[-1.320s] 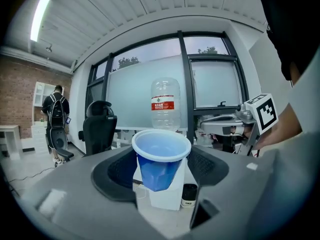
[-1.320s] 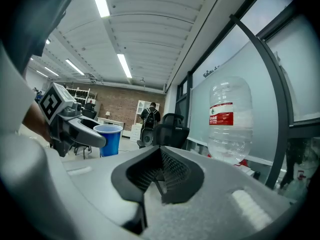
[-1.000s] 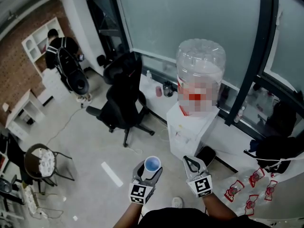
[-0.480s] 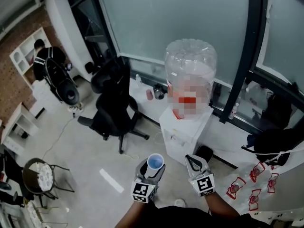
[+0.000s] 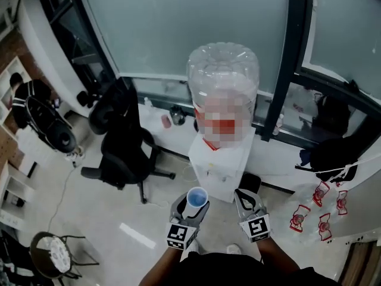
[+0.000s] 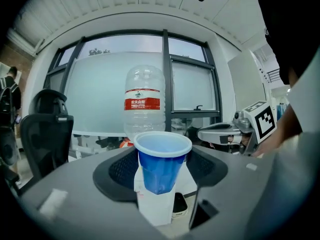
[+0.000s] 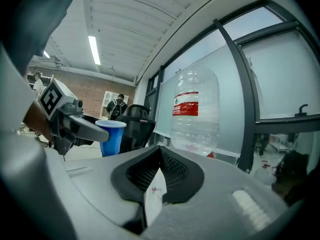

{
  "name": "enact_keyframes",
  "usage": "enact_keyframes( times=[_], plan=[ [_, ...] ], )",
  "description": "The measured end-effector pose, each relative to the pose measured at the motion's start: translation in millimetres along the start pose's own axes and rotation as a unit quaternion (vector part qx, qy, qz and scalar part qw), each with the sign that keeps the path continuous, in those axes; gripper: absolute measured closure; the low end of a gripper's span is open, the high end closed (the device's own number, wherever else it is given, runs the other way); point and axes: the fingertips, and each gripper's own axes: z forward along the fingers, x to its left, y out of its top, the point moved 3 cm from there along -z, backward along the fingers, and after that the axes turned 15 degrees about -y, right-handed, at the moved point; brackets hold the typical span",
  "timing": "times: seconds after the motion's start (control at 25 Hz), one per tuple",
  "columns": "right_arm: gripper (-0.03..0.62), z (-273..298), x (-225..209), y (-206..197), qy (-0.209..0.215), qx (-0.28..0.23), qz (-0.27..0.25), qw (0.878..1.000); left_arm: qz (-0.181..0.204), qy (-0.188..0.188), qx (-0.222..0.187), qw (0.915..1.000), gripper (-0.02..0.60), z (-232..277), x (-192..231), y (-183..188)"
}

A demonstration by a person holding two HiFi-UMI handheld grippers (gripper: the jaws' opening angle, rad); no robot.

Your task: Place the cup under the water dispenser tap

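Two forearms [image 5: 271,256] reach forward at bottom centre: left hand-held gripper [image 5: 191,205] spread wide, clamping the upright blue cup [image 5: 197,196]; right hand-held gripper [image 5: 246,196] pinched narrow, gripping nothing.

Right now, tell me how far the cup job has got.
Done: the left claw is closed on the blue cup, which is upright. In hand: the cup hangs in front of the water dispenser, short of its white body. Left: bring it in and set it under the tap, which I can't make out from here. The right claw holds nothing.
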Motion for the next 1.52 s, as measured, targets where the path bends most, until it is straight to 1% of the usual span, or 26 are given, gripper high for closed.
enact_keyframes(
  times=[0.12,0.2,0.4,0.56,0.68,0.84,1.04,1.16,1.36,1.52],
  plan=[
    [0.591,4.8,3.9,-7.6,-0.034,0.014,0.025,0.999,-0.002,-0.032,0.003,0.9995,0.264,8.0,13.7,-1.0],
    [0.591,6.6,7.3,-8.6,-0.051,0.02,0.03,0.998,-0.004,-0.052,0.006,0.9986,0.264,11.6,21.5,-3.5],
    [0.591,5.7,10.5,-10.3,-0.093,0.022,0.055,0.994,-0.011,-0.105,0.002,0.9944,0.267,23.0,34.2,-12.5],
    [0.591,-1.6,12.6,-20.9,-0.131,0.036,0.046,0.99,-0.006,-0.152,0.009,0.9884,0.267,34.0,35.4,-23.7],
    [0.591,-6.8,21.3,-28.2,-0.145,0.05,0.038,0.987,0.004,-0.172,0.011,0.985,0.265,40.8,37.1,-28.8],
    [0.591,-14.8,27.2,-39.3,-0.16,0.059,0.04,0.985,0.018,-0.183,0.002,0.9829,0.264,47.9,36.0,-36.6],
    [0.591,-13.3,27.0,-58.1,-0.163,0.055,0.043,0.984,0.008,-0.182,-0.008,0.9832,0.265,62.1,30.5,-53.2],
    [0.591,-14.9,34.7,-79.6,-0.156,0.066,0.052,0.984,0.006,-0.175,0.009,0.9844,0.265,66.7,22.9,-83.3],
    [0.591,-13.2,39.9,-116.8,-0.14,0.071,0.053,0.986,-0.006,-0.151,-0.008,0.9885,0.265,90.2,10.8,-112.0],
    [0.591,-16.2,37.6,-153.6,-0.14,0.064,0.069,0.986,-0.033,-0.127,-0.01,0.9913,0.265,108.7,6.9,-147.2]
  ],
)
